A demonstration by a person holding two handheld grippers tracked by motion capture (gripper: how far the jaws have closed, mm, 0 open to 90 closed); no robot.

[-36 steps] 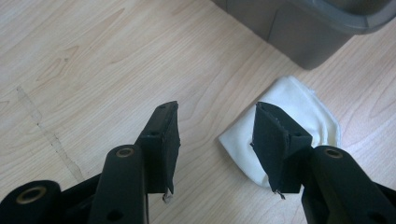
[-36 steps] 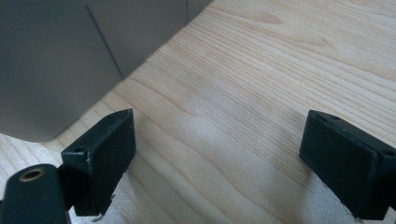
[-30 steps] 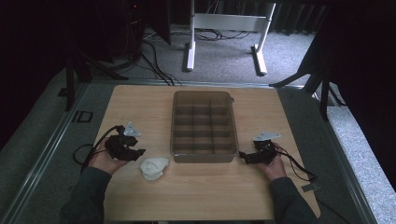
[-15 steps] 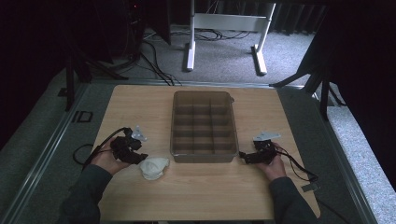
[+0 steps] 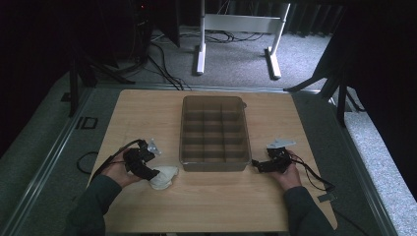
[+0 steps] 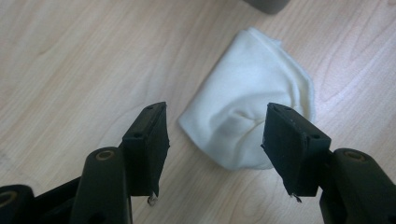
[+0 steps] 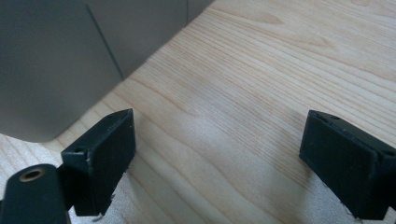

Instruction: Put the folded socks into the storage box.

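A crumpled white cloth (image 5: 164,177) lies on the wooden table (image 5: 147,113) just left of a grey divided box (image 5: 214,132). My left gripper (image 5: 150,173) hovers right over the cloth's left edge, open; in the left gripper view the cloth (image 6: 252,123) sits between and beyond its jaws (image 6: 217,142). My right gripper (image 5: 256,164) rests open by the box's near right corner, pointing left. In the right gripper view its jaws (image 7: 219,154) stand wide over bare wood, with the box wall (image 7: 56,60) at the upper left.
The box has several empty compartments and stands mid-table. Cables trail from both grippers across the table. A white desk frame (image 5: 236,29) and cables lie on the carpet beyond the far edge. A metal rail (image 5: 54,147) runs along the table's left side.
My left gripper has moved right and a little nearer, onto the white cloth. The right gripper has stayed in place.
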